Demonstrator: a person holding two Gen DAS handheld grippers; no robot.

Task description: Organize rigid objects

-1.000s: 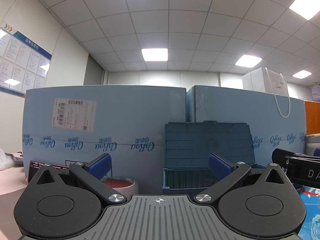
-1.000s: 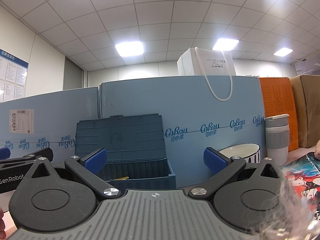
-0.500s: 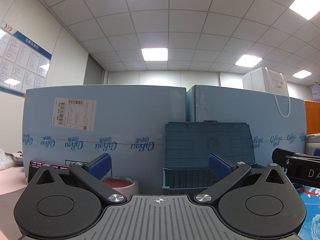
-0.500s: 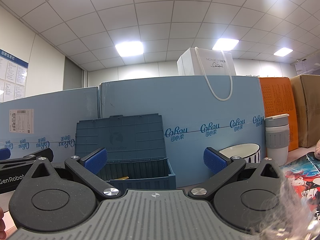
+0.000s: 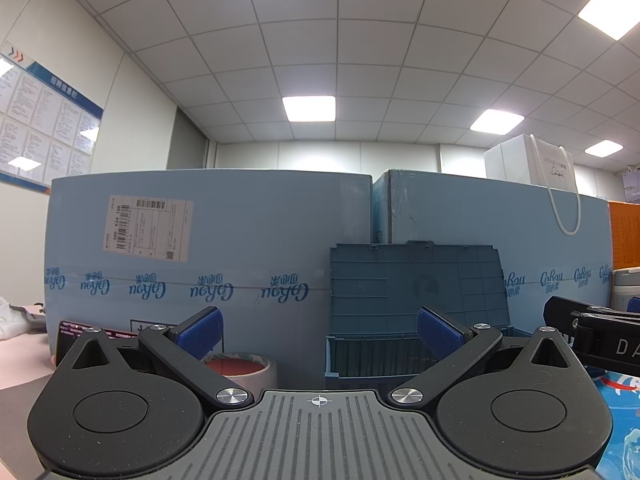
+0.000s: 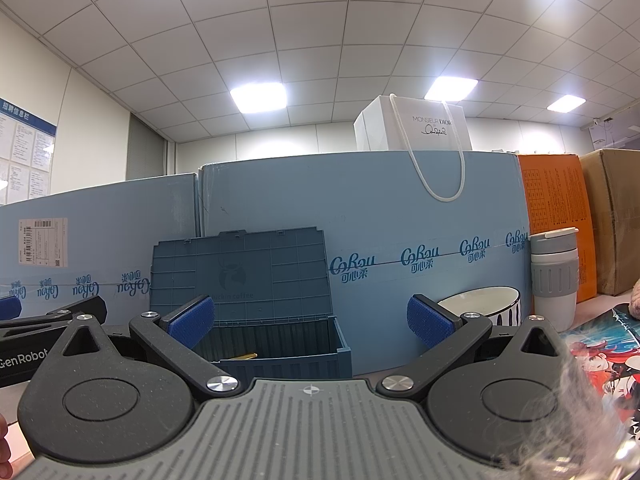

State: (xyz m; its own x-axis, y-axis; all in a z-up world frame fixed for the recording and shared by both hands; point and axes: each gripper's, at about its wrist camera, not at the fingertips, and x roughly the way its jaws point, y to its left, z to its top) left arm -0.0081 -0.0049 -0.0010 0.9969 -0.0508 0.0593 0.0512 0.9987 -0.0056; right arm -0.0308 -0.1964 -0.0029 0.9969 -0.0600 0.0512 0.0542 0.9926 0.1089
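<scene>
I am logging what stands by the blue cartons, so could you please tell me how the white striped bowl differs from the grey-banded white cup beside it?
The white striped bowl is low and wide; the grey-banded white cup is tall and narrow. The bowl is open-topped, while the cup carries a lid. The bowl has dark vertical stripes; the cup has a ribbed grey sleeve. Both stand upright on the table before the blue carton.
</scene>
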